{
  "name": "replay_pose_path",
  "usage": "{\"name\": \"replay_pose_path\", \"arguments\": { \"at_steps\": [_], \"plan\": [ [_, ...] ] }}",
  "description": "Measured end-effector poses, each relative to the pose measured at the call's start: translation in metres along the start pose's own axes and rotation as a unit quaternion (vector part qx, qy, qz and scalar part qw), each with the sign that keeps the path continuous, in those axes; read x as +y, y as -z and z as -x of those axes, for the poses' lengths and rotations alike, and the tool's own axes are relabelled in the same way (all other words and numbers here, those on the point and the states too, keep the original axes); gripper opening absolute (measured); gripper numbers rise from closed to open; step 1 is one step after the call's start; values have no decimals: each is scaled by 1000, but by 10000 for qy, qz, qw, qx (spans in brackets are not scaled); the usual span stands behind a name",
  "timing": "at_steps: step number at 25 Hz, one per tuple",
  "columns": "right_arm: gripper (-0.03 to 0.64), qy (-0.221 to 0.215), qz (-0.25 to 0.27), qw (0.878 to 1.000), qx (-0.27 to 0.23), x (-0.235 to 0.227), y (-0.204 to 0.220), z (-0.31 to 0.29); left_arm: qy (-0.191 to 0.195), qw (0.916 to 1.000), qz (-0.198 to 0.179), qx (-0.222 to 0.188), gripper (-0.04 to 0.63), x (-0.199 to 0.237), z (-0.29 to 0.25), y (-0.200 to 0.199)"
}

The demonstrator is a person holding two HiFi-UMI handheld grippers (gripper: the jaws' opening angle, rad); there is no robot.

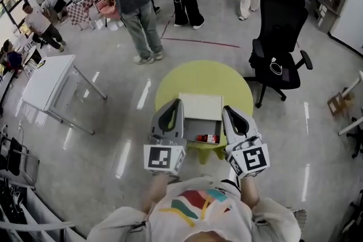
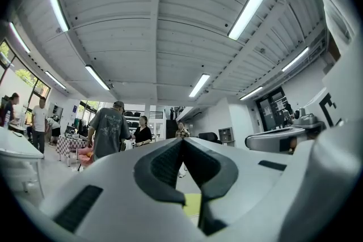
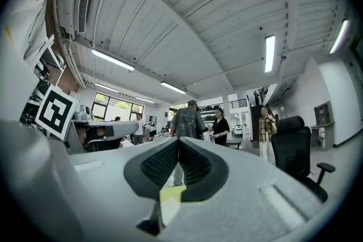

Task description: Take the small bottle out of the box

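Bottle (image 1: 208, 138) on its side in box (image 1: 193, 126), long axis left-right, low between both grippers. Seemingly nearer right gripper (image 1: 227, 109) than left gripper (image 1: 176, 102). Both pairs of jaws pressed together, empty.

Bright ceiling tube lights (image 2: 249, 5) glare on the floor (image 1: 123, 158); fisheye edges curve.

The small bottle (image 1: 208, 138) is red and white, the box (image 1: 199, 106) white, the table (image 1: 193, 76) yellow-green.
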State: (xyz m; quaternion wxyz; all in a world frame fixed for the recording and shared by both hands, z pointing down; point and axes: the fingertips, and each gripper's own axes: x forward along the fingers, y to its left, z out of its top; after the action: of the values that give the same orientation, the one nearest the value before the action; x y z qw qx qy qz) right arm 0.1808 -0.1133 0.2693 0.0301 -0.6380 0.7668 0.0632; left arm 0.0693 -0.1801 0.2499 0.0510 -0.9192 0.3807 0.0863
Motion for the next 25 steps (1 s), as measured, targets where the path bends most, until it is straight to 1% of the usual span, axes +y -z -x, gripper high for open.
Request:
{"name": "replay_pose_path", "arguments": {
  "at_steps": [3,5,7,9,11,12,15,16,17,19,21,23,25],
  "plan": [
    [5,-225,135,9996,135,-3,3,-9,-59,10000,-10,6,14,3,-2,3],
    [5,-586,347,9970,371,1,7,-17,-133,9999,-12,20,14,7,-1,4],
    [72,-1042,606,9907,638,6,14,-24,-206,9998,1,48,14,9,-1,5],
    [106,-1500,799,9817,866,13,19,-28,-252,9997,-7,56,14,11,0,8],
    [172,-2007,913,9700,1022,22,24,-30,-305,9995,-27,63,14,13,3,9],
    [212,-2263,943,9636,1062,27,25,-32,-333,9994,-43,56,14,14,5,8],
    [262,-2932,893,9445,1180,36,28,-41,-383,9992,-121,-40,14,19,6,4],
    [264,-3124,909,9370,1272,38,31,-44,-403,9991,-137,-57,14,21,6,3],
    [281,-3314,957,9280,1406,39,38,-46,-432,9990,-137,-47,14,23,7,4],
    [299,-3685,1130,9061,1745,40,59,-46,-499,9987,-127,22,14,24,12,8],
    [305,-4065,1269,8790,2147,44,83,-42,-536,9984,-124,162,14,24,18,16],
    [308,-4418,1336,8488,2580,51,107,-37,-558,9978,-128,338,14,25,23,24],
    [307,-4712,1432,8177,2980,54,131,-34,-617,9971,-139,418,14,29,24,30]
  ]
}}
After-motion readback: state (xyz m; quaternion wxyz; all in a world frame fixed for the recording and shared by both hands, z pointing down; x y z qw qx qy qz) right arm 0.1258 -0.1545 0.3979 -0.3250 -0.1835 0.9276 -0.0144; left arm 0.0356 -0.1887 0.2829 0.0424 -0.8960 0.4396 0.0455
